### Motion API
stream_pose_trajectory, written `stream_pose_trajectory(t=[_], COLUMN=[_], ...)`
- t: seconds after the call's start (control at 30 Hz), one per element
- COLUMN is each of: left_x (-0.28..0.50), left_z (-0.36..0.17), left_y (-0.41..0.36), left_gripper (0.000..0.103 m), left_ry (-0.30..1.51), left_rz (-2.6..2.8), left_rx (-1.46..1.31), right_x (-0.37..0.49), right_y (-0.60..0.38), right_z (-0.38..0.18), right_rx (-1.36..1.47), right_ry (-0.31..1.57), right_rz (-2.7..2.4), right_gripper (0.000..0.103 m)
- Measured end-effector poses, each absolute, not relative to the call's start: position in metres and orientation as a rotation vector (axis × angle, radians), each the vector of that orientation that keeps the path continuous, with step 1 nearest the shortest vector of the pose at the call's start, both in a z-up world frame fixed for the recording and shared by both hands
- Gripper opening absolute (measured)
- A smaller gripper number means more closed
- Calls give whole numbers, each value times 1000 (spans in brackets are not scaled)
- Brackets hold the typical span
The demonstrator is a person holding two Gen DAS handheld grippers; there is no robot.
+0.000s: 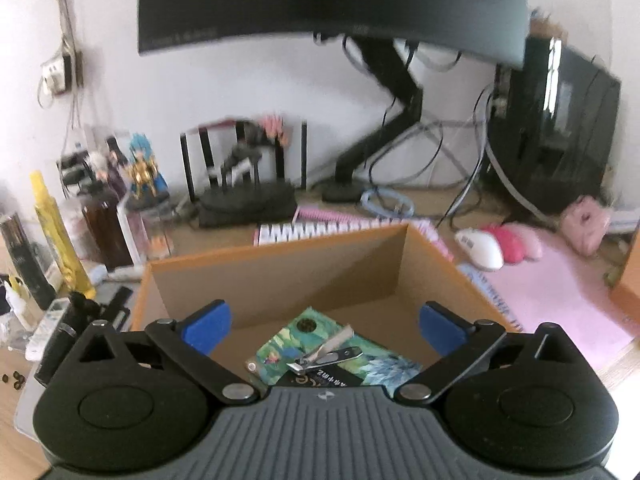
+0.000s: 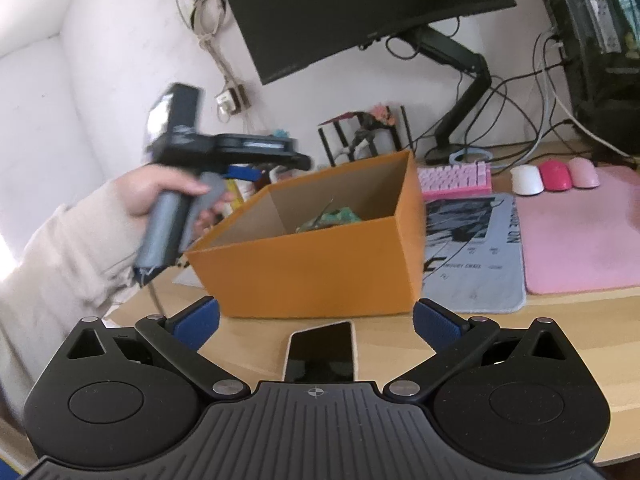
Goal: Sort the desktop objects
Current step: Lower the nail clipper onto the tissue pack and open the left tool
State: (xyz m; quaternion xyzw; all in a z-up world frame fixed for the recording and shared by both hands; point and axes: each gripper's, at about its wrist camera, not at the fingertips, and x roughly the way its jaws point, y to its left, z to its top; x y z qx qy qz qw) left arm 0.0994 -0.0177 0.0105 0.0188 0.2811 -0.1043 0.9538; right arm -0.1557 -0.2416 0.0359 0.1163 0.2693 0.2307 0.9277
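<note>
The work surface was a light wooden desk [image 2: 460,344] set against a white wall. The orange cardboard box [image 2: 320,264] stood open-topped near the middle of the desk and serves as the landmark here. Behind the box hung a curved black monitor [image 2: 360,12] on a black arm mount; to the right of the box lay a grey printed mat [image 2: 476,256] and, beyond that, a pink mat [image 2: 580,236].

The left gripper [image 1: 325,326] hovered above the near edge of the box, pointing down into it, with its blue pads spread wide and nothing between them. In the right wrist view a hand [image 2: 160,196] in a cream sleeve gripped this tool's grey handle to the left of the box. The right gripper [image 2: 316,322] was held in front of the box, low over the desk, jaws also wide — empty.

Inside the box lay a green floral-print packet [image 1: 332,352] with a metal nail clipper [image 1: 326,354] resting on top of it. In front of the box, between the right gripper's pads but untouched, a smartphone [image 2: 320,354] lay screen-up.

Behind the box to the right sat a pink keyboard [image 2: 456,178]; further right, a white mouse [image 2: 527,180] and two pink mice. Left of the box stood a yellow bottle [image 1: 52,232], a brown bottle [image 1: 106,232] and a blue-haired figurine [image 1: 145,172] — a crowded zone. A black computer tower [image 2: 600,48] occupied the far right corner.
</note>
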Motion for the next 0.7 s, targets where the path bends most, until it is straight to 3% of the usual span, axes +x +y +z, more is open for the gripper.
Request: stream_pose_trajectory(t=[0.37,0.7], left_x=[13,-36], left_z=[35,15], left_y=[-15,-3], left_gripper=[103,103], left_ry=[379,343], left_rz=[-232,-218], left_rx=[42,-12], right_x=[-143,-129], right_y=[-259,-268], right_z=[54,46], right_rx=[229,227], right_ry=[489,548], right_rz=[405,309], right_gripper=[103,103])
